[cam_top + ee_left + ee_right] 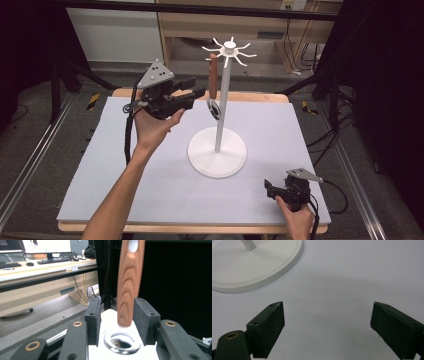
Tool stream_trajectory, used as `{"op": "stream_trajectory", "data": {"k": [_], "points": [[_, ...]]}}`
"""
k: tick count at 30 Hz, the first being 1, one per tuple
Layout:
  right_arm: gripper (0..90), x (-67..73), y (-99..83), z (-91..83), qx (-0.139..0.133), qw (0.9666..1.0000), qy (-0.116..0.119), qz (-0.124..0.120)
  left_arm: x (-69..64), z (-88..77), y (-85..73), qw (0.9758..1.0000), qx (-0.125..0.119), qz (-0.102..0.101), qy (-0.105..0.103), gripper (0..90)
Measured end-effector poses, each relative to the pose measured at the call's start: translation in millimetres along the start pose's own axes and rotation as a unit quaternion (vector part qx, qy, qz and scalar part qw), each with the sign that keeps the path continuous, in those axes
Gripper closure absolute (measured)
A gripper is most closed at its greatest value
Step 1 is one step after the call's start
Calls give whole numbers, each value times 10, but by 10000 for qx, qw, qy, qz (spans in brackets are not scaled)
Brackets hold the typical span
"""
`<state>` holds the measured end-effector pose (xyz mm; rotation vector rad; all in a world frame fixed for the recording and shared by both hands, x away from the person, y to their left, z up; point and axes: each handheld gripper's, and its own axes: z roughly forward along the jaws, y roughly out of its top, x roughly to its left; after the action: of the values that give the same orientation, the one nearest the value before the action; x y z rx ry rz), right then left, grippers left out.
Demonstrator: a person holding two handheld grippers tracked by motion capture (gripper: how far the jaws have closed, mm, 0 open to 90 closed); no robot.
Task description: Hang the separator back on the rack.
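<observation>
A utensil with a brown wooden handle (pixel 213 75) and a round metal head (pixel 214 107) hangs from a hook at the top of the white stand (pixel 229 50). The stand's pole rises from a round base (pixel 217 152) in the middle of the table. My left gripper (pixel 195 88) is raised just left of the handle. In the left gripper view the handle (pixel 130 282) hangs between the jaws of my left gripper (pixel 117 312), with a gap at the left pad, and the metal ring (pixel 122 342) is below. My right gripper (pixel 270 189) rests open and empty at the front right.
A white mat (pixel 150 190) covers the wooden table. In the right gripper view the stand's base (pixel 257 267) lies ahead and to the left of my open right gripper (pixel 327 315). Black frames, cables and a wooden bench stand beyond the table.
</observation>
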<state>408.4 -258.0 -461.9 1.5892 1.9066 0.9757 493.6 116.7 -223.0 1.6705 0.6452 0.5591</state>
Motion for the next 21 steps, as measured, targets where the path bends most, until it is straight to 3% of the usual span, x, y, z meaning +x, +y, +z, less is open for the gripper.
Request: {"op": "stream_trajectory", "data": {"k": [10, 18, 21], "points": [[125, -12, -1, 3, -2, 10000, -18, -36, 66, -200, -360, 9997, 194, -51, 130, 506], [125, -11, -2, 9, -10, 10000, -24, -43, 134, -354, -796, 9983, 509, -184, 210, 474], [125, -12, -3, 8, 5, 10000, -30, -10, 154, -381, -992, 9967, 726, -233, 268, 470]]}}
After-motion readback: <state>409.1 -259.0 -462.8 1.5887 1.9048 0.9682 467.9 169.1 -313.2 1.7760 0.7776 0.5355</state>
